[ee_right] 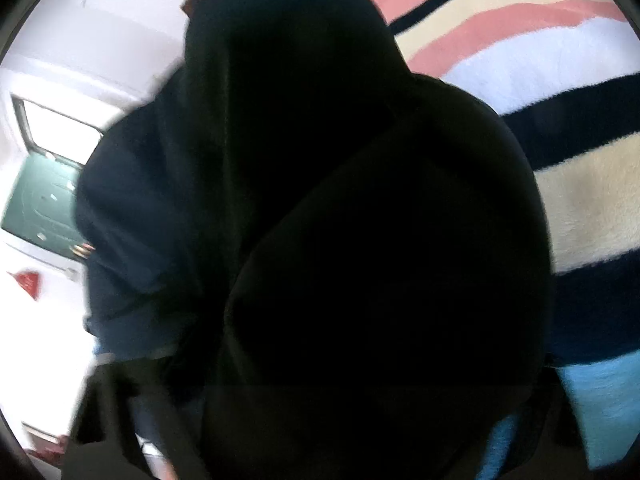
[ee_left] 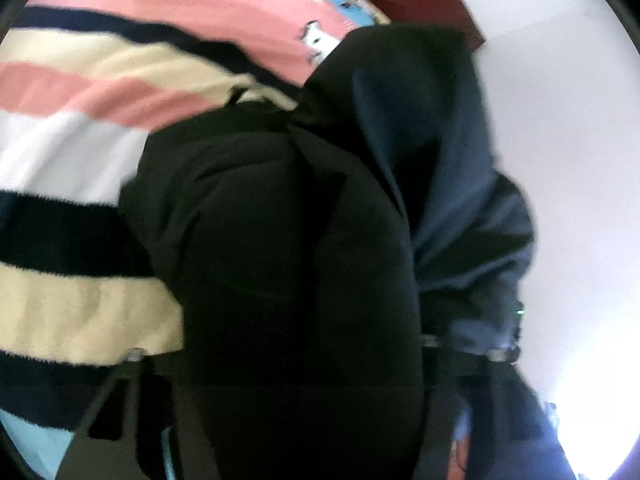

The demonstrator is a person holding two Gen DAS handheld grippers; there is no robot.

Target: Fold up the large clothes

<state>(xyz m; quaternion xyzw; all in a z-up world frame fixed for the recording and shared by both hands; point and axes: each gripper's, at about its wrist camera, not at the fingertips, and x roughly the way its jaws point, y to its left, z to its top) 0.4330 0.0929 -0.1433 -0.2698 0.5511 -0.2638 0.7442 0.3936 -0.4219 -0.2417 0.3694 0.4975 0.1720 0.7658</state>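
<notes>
A large dark garment (ee_left: pixel 280 240), black with a navy-blue part (ee_left: pixel 460 184), hangs bunched right in front of the left wrist camera and covers most of the view. It drapes over my left gripper (ee_left: pixel 288 360), whose fingers (ee_left: pixel 132 360) show only at their bases, so the tips are hidden. In the right wrist view the same dark garment (ee_right: pixel 360 240) fills the middle and hides my right gripper (ee_right: pixel 320 380) almost wholly. Both grippers are lifted above the bed with the cloth. I cannot see whether the jaws are closed on it.
A striped blanket (ee_left: pixel 60 160) in pink, cream, white and dark blue covers the bed below, also in the right wrist view (ee_right: pixel 560 100). A white wall (ee_left: pixel 560 120) is beside it. A green door (ee_right: pixel 40 208) and a window (ee_right: pixel 56 128) show at the left.
</notes>
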